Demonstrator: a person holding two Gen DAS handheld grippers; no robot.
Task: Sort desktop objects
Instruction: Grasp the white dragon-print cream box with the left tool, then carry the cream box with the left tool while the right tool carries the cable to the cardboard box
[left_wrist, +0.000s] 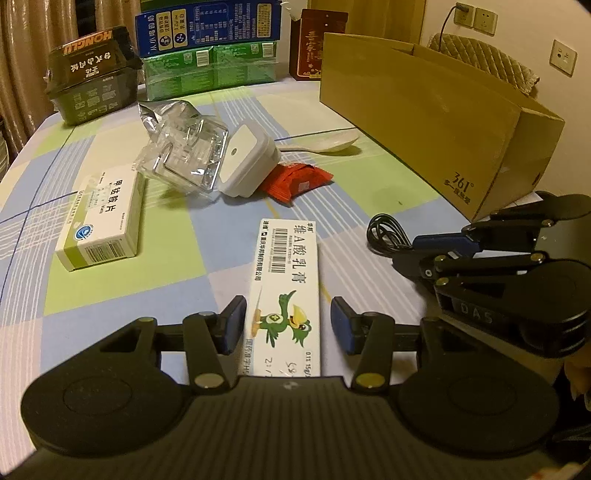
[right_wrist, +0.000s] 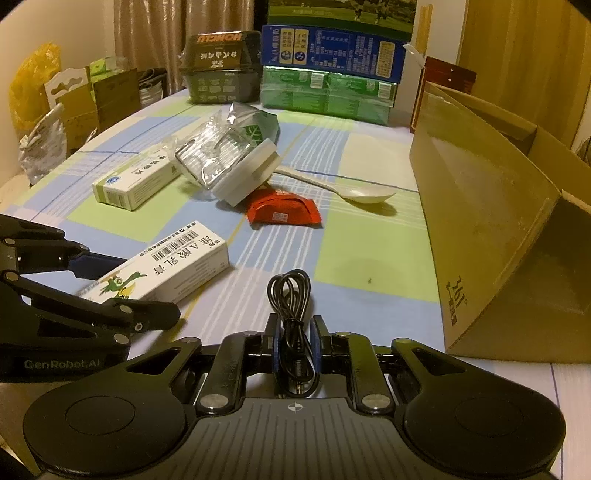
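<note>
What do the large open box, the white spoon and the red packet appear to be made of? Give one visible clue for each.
Large open box: corrugated cardboard, matte brown, with folded flaps and printed lettering.
White spoon: probably plastic, possibly ceramic; smooth with a faint sheen.
Red packet: thin plastic or foil film, glossy, creased, with crimped ends.

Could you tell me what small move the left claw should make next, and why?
Probably close the left claw on the white ointment box. Its fingers already straddle the box's near end with gaps on both sides, so it is not yet gripped. The right claw is pinched around the black cable.
</note>
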